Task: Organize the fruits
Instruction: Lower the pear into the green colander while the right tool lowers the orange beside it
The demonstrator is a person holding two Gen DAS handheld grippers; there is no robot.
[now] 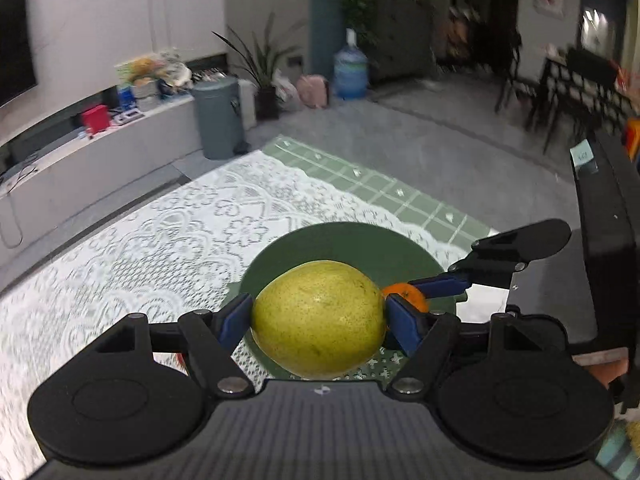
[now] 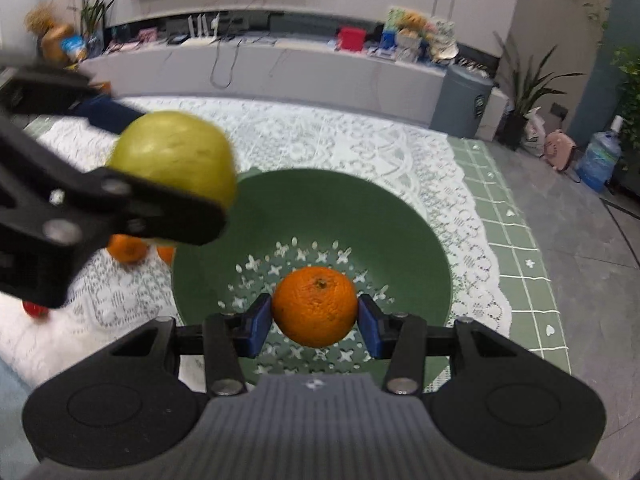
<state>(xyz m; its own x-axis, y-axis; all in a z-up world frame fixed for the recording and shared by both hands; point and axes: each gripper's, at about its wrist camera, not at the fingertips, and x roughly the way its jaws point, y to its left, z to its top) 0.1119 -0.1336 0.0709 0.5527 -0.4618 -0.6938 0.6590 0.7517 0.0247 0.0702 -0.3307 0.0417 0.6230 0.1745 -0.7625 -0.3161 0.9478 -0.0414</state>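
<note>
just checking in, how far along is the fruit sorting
Nothing looks finished: the green bowl holds no fruit at rest. In hand: the left gripper grips a yellow-green pear, and the right gripper holds an orange above the bowl. Left: two oranges and a small red fruit on the lace cloth.

The left matte-black plastic two-finger gripper (image 1: 319, 314) has a ribbed dark grey centre housing with a small round emblem at its front edge. Two large teardrop-shaped black side plates each bear a shallow round recess. Black linkage bars pivot on silver rivets and end in blue pads (image 1: 404, 330). The right matte-black plastic two-finger gripper (image 2: 315, 322) looks the same in build, though motion blur softens its finer details.
</note>
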